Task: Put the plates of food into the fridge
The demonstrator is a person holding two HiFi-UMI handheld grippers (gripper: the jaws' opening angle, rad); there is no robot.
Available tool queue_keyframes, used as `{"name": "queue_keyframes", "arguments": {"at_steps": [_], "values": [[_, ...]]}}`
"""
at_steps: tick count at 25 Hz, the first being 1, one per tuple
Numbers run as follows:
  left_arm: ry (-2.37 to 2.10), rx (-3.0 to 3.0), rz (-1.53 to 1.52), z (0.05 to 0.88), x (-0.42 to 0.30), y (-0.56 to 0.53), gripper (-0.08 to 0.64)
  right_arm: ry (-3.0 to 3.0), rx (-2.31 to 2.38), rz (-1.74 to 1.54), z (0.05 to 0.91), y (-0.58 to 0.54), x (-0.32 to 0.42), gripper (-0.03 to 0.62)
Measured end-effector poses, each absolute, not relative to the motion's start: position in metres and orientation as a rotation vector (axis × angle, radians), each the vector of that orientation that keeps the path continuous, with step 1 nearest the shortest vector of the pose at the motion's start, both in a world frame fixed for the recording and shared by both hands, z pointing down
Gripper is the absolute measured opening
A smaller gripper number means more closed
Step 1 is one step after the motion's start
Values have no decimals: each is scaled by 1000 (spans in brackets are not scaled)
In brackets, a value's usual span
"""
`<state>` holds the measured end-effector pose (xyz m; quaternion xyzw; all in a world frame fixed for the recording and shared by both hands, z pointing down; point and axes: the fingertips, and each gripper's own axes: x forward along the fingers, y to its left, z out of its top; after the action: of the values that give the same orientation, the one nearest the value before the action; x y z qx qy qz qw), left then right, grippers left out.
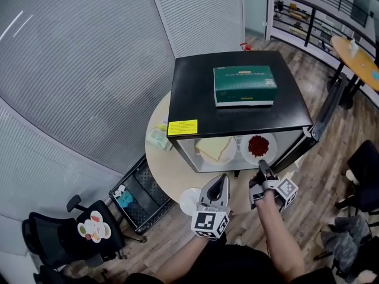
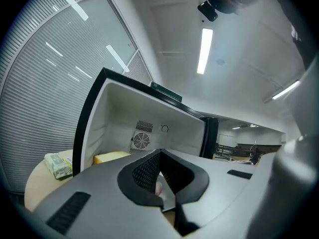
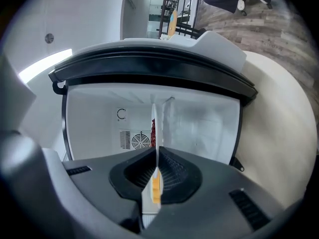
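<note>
The right gripper (image 1: 262,167) pinches the near rim of the plate of red food (image 1: 258,147), which is just inside the fridge (image 1: 195,87), at the right of its open mouth. A plate of yellow food (image 1: 216,149) fills the left side, their rims close together. The door (image 1: 323,120) stands swung wide to the right. The left gripper (image 1: 219,181) hovers before the opening, jaws pressed together and empty, over the table (image 1: 169,170) edge, with a white plate (image 1: 189,201) just beside it.

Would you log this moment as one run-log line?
right gripper: shut on plate of red food, inside fridge | left gripper: shut, outside | plate of yellow food: in fridge
</note>
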<state>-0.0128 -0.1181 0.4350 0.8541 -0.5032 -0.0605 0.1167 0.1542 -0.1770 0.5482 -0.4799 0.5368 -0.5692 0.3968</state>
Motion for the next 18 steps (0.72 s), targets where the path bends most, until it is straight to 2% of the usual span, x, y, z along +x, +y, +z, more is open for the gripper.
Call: {"name": "queue_keyframes", "arguments": {"at_steps": [18], "values": [[-1454, 2482, -159, 447, -19, -138, 3, 1289, -1229, -1473, 568, -208, 152, 18]]}}
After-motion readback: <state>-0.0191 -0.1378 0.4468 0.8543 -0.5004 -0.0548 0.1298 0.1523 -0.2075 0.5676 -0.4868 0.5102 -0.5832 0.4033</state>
